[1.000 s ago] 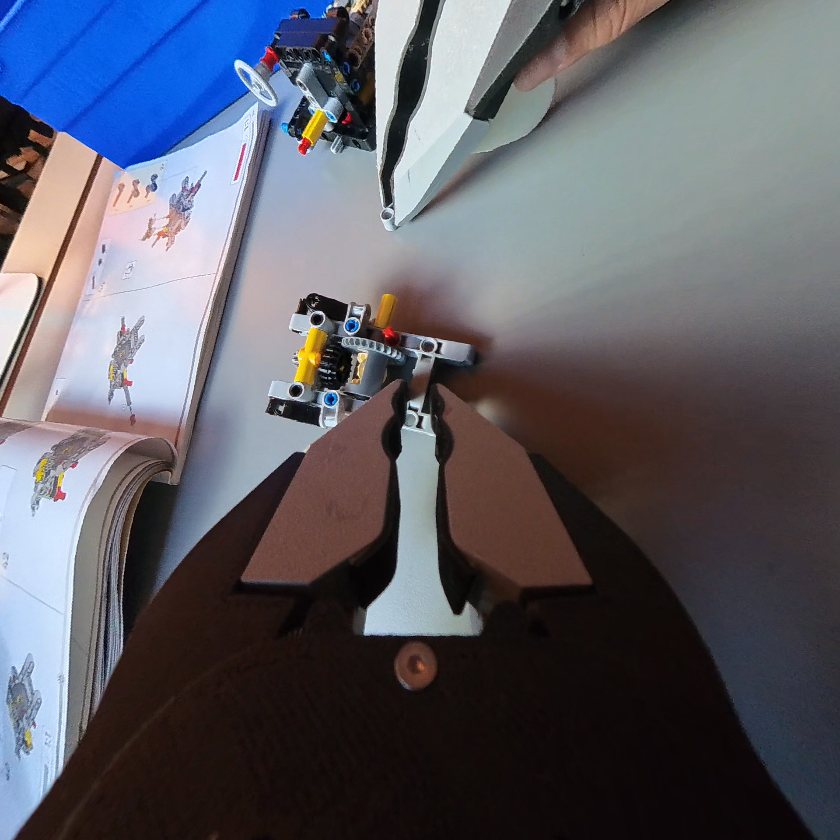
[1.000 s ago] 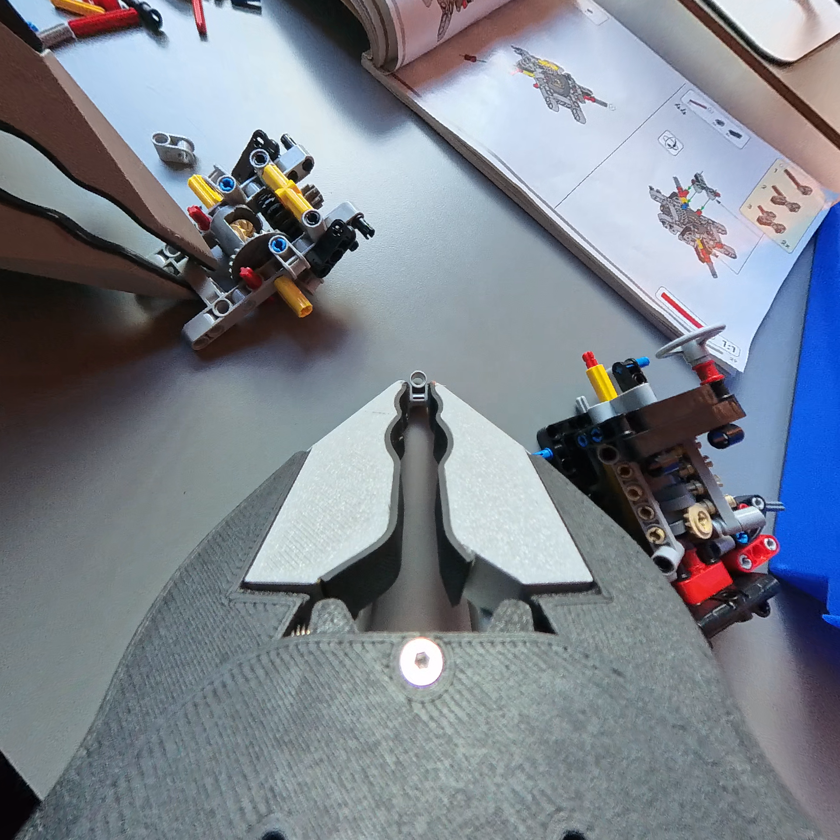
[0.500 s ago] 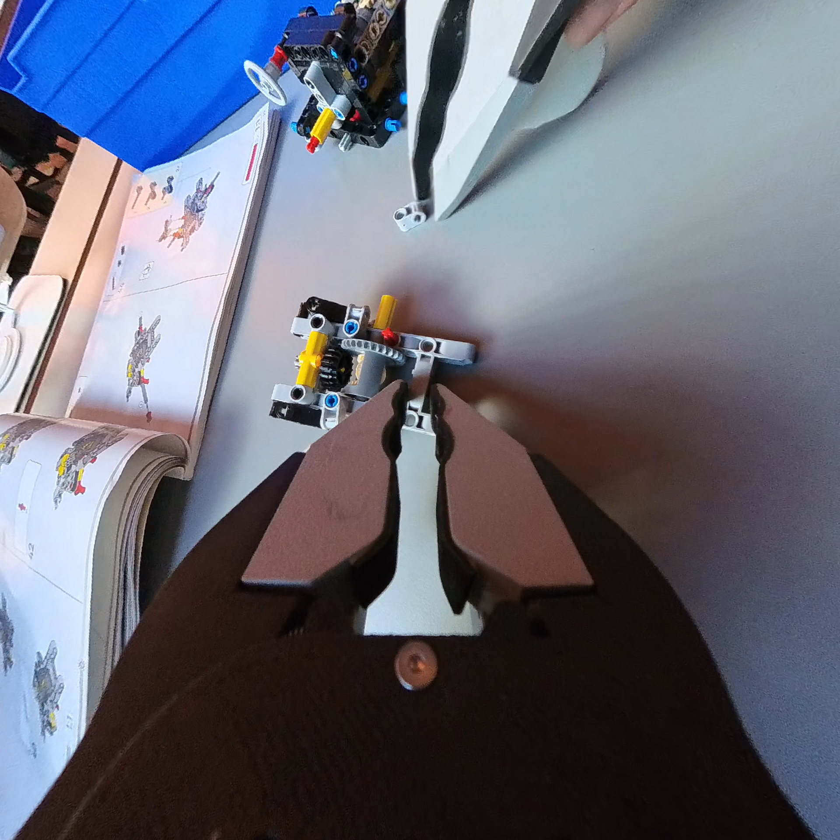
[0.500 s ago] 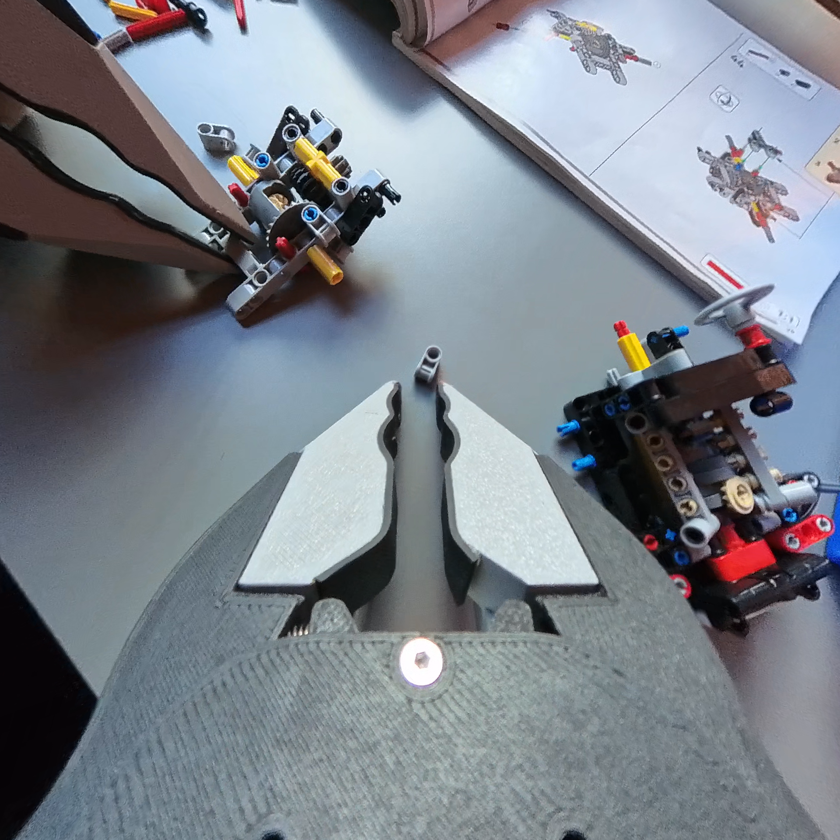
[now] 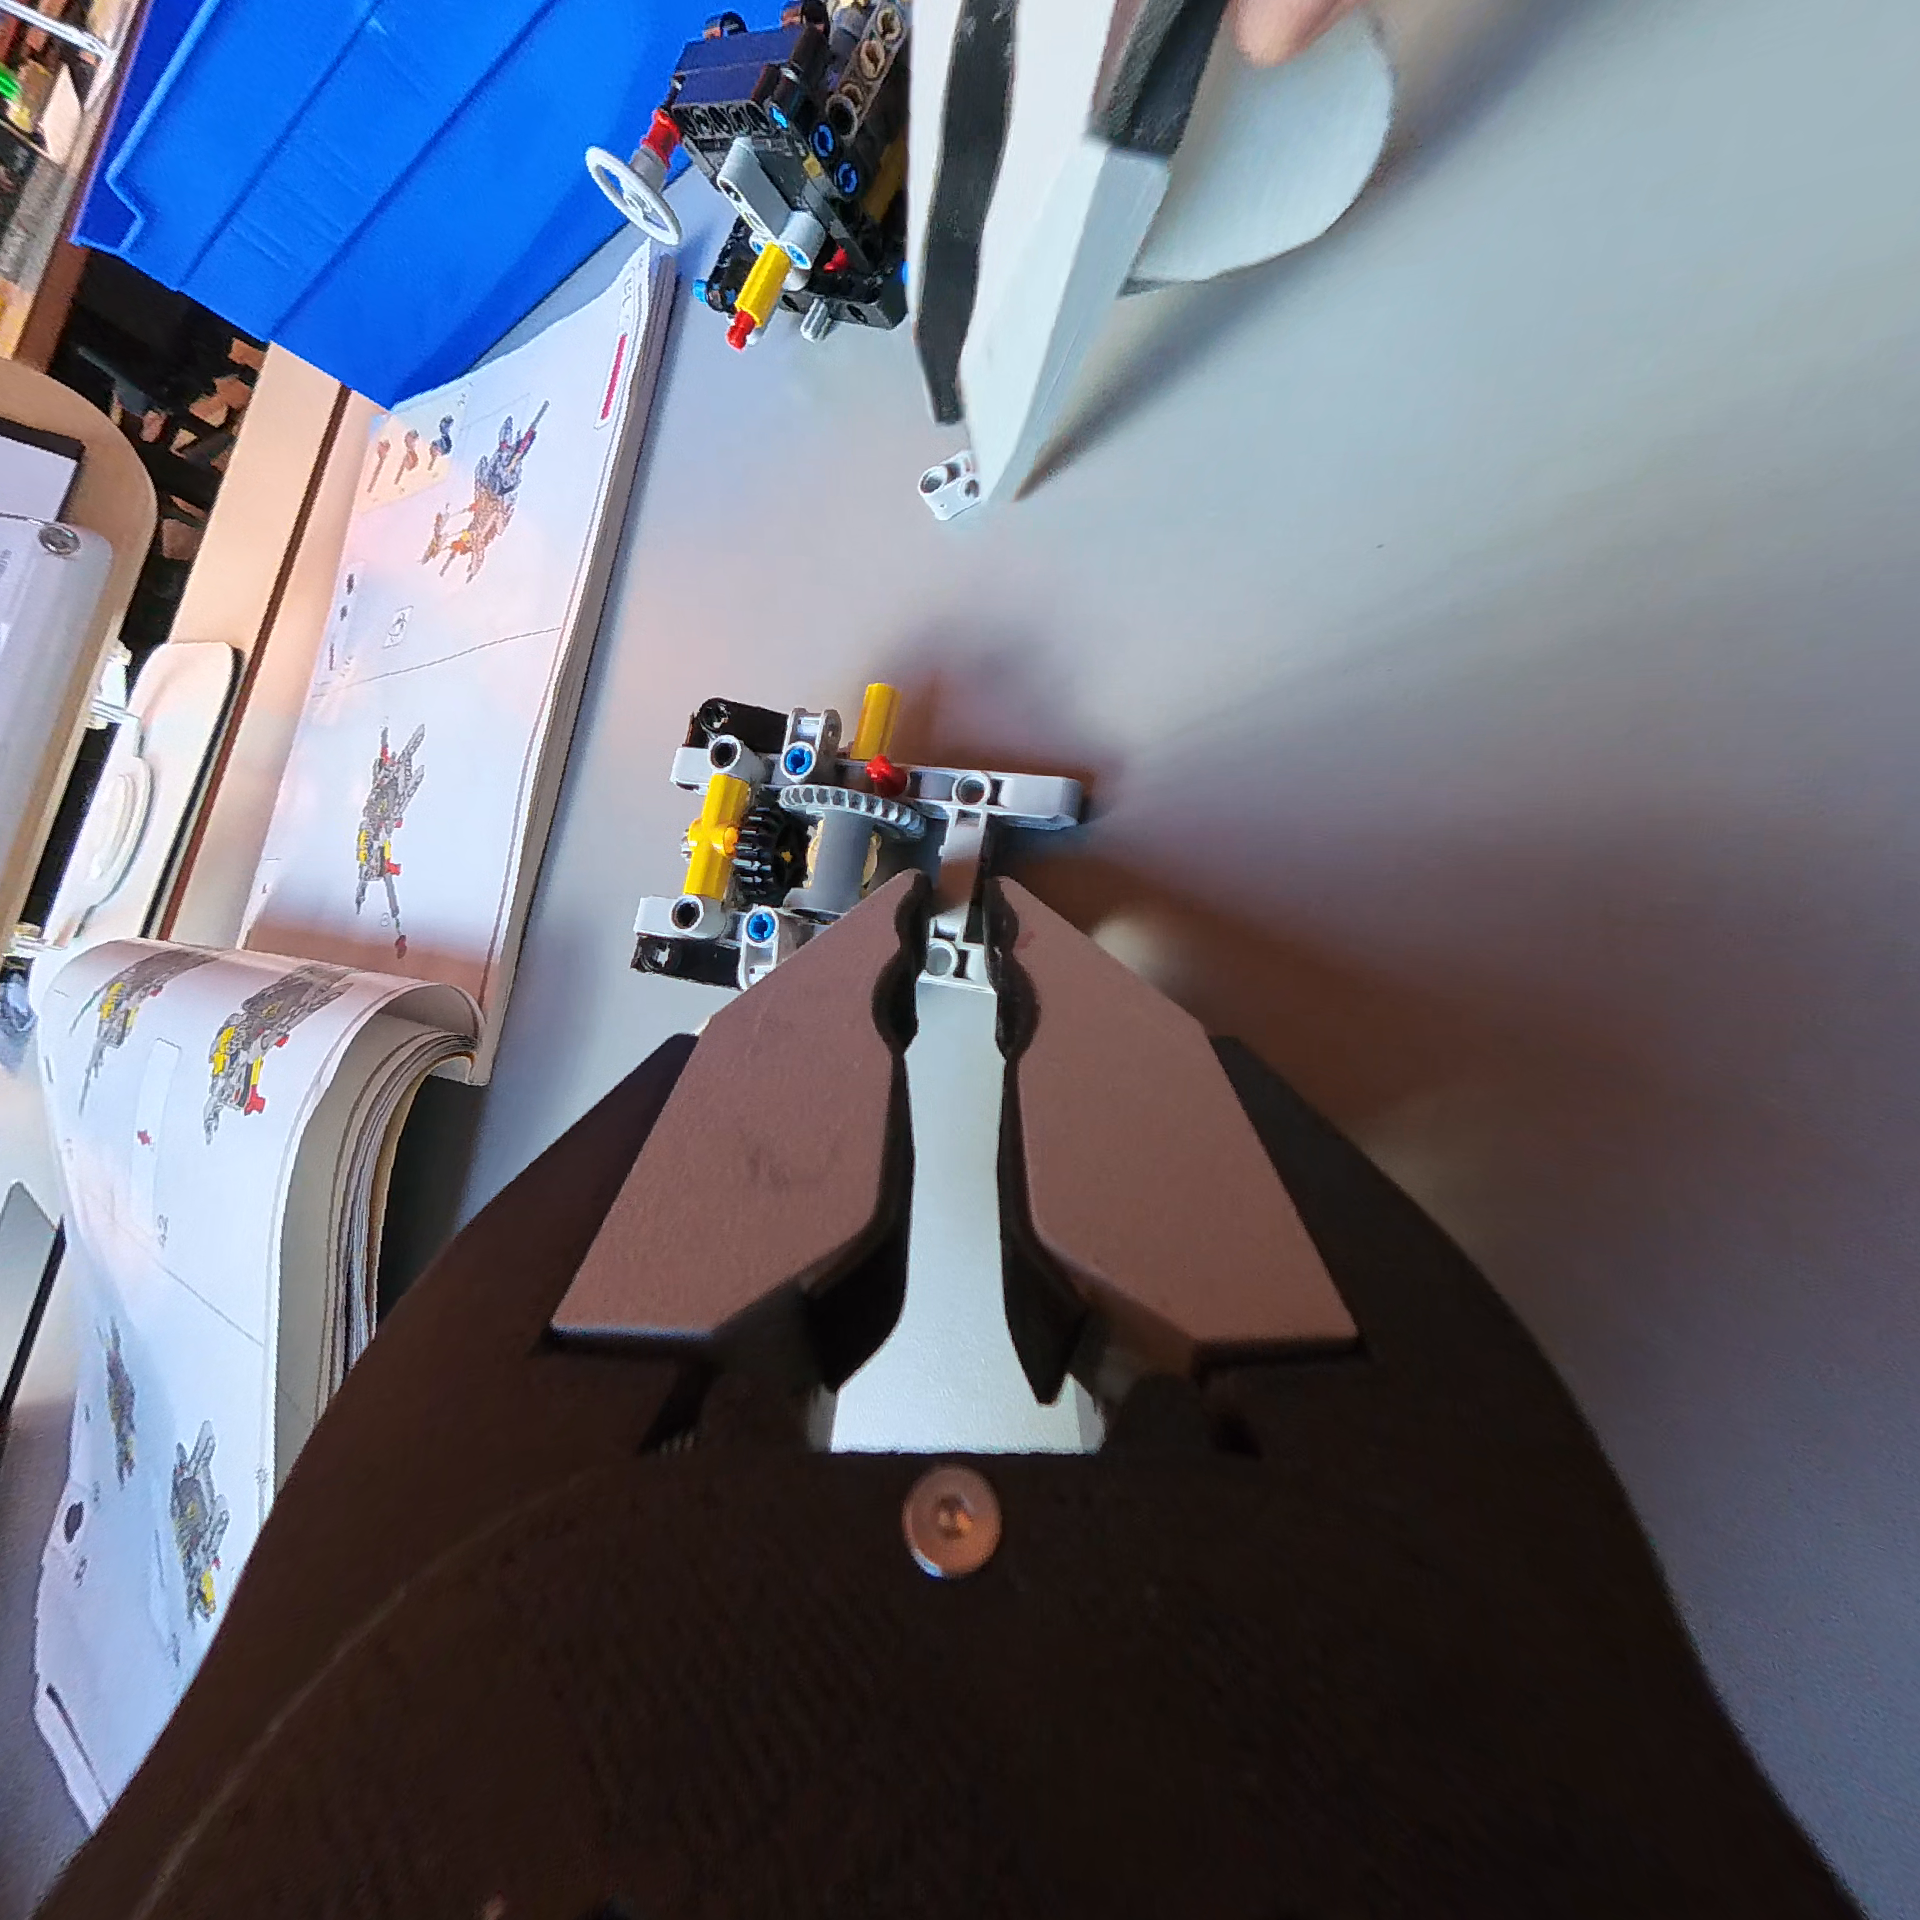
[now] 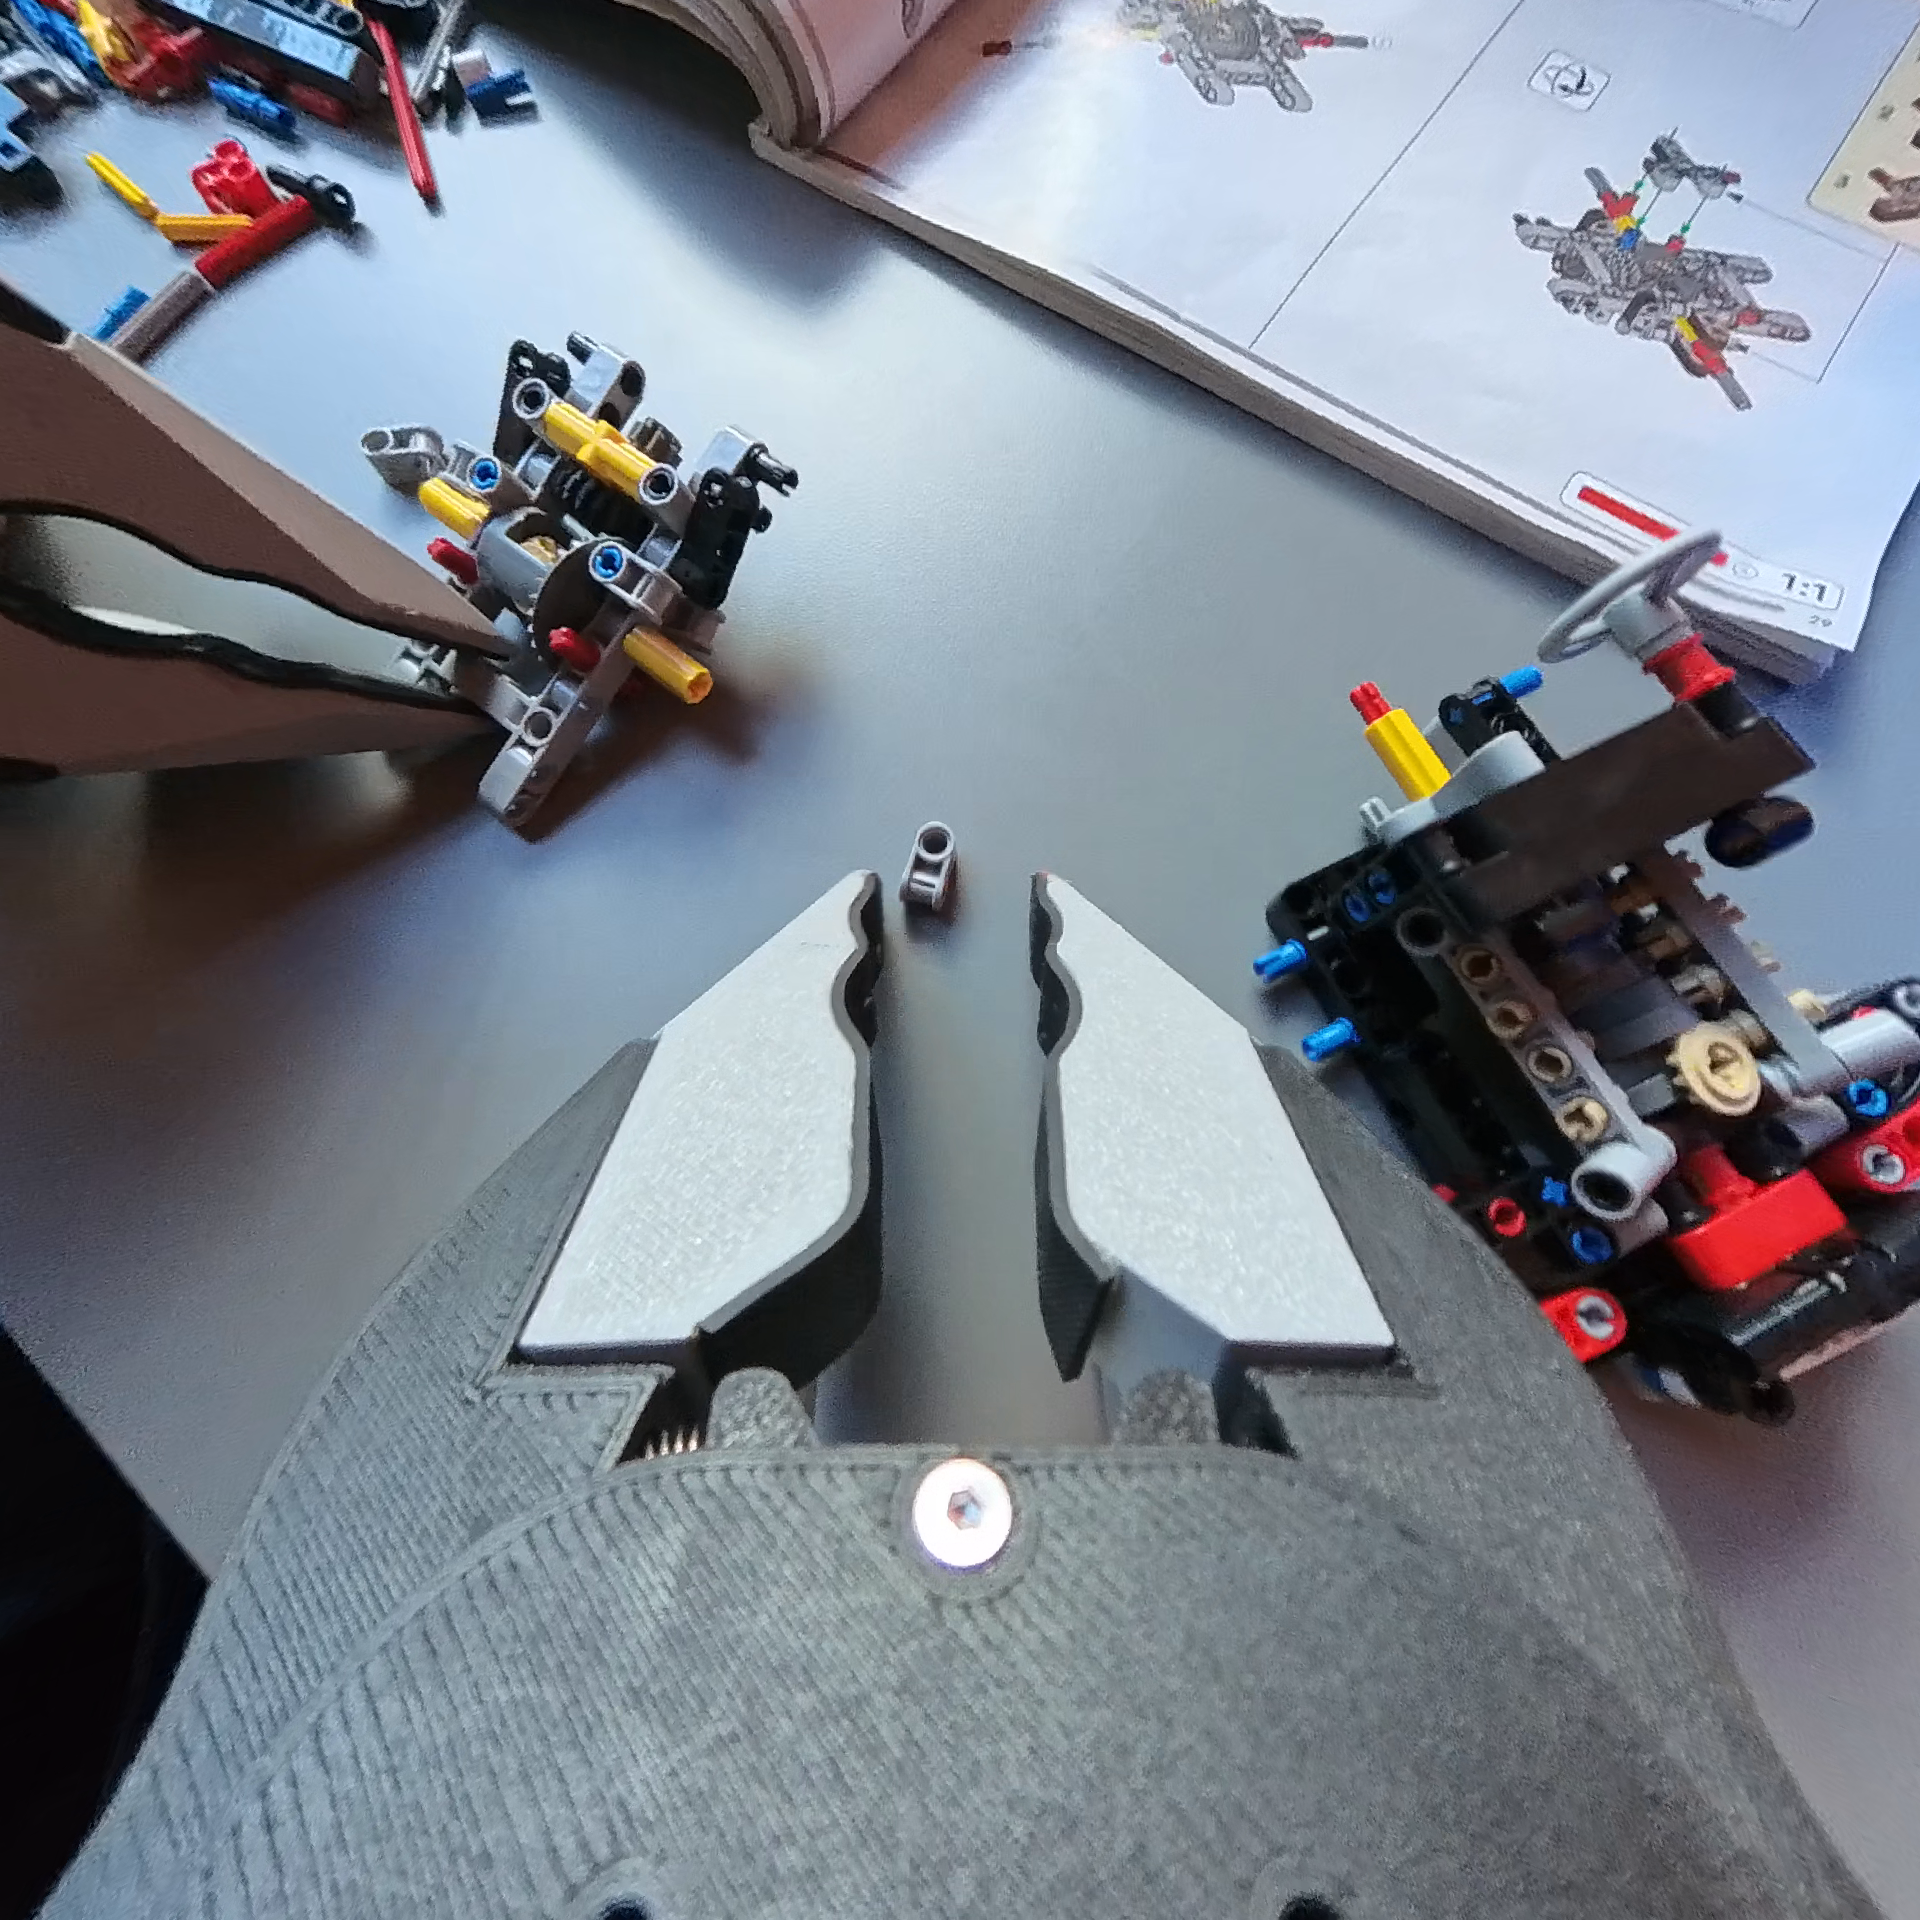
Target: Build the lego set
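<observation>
My left gripper (image 5: 954,914) is shut on the grey beam of a small gear assembly (image 5: 831,831) with yellow, black and blue parts, which rests on the grey table (image 5: 1455,727). It also shows in the right wrist view (image 6: 592,561), with the left gripper's fingers (image 6: 260,582) on its beam. My right gripper (image 6: 948,904) is open. A small grey connector (image 6: 930,864) lies on the table just ahead of its fingertips, untouched. In the left wrist view the connector (image 5: 951,486) lies by the right gripper's fingers (image 5: 1023,260).
A larger black and red model (image 6: 1621,997) with a grey steering wheel stands right of my right gripper. An open instruction booklet (image 6: 1403,208) lies beyond. Loose parts (image 6: 229,218) lie at the far left. A blue bin (image 5: 364,156) stands past the booklet. Left tips to right tips: about 10 centimetres.
My right gripper opened and let go of the small grey connector, which now lies on the table, then drew back a little. My left gripper kept its hold on the gear assembly.
</observation>
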Action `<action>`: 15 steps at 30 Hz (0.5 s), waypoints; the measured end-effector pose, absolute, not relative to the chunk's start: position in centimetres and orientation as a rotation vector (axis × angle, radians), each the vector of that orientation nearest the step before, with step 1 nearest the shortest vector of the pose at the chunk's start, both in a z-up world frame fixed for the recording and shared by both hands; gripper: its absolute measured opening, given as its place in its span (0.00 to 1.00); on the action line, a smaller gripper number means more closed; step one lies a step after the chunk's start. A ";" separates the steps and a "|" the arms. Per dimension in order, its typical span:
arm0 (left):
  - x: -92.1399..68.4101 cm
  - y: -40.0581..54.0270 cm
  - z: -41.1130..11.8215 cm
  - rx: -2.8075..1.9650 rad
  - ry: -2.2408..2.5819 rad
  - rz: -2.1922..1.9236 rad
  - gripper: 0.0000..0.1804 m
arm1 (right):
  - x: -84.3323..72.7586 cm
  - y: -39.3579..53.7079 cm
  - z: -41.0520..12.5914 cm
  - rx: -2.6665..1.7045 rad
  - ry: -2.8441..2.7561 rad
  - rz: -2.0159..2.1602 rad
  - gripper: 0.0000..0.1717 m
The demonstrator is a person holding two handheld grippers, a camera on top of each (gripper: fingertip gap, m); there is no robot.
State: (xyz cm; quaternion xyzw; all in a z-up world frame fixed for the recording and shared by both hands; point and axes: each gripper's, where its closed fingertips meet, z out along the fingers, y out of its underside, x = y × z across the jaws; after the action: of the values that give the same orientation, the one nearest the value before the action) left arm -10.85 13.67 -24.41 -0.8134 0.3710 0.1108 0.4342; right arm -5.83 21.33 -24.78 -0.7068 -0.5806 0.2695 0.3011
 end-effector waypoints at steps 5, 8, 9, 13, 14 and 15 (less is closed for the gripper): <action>-11.0 13.7 -23.9 -2.001 0.901 0.282 0.05 | -6.4 20.9 -24.8 -1.882 -1.563 0.744 0.03; -11.3 13.8 -23.1 -1.981 0.861 0.278 0.10 | -6.6 19.0 -23.6 -1.948 -1.501 1.012 0.03; -11.3 13.8 -22.8 -1.968 0.851 0.271 0.12 | -6.6 18.3 -22.9 -1.972 -1.468 1.126 0.03; -10.6 13.6 -20.9 -1.865 0.849 0.272 0.13 | -6.3 15.4 -20.2 -2.043 -1.386 1.550 0.03; -10.0 13.4 -20.6 -1.837 0.869 0.254 0.12 | -6.2 14.6 -19.6 -2.050 -1.382 1.639 0.03; -9.3 13.1 -20.4 -1.808 0.897 0.228 0.12 | -6.1 13.9 -19.2 -2.055 -1.383 1.715 0.03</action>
State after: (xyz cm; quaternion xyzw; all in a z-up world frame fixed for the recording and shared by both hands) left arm -9.30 13.10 -20.45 -0.7565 0.3754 0.0953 0.5270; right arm -6.11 13.87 -19.15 -0.6807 -0.4581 0.5680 0.0643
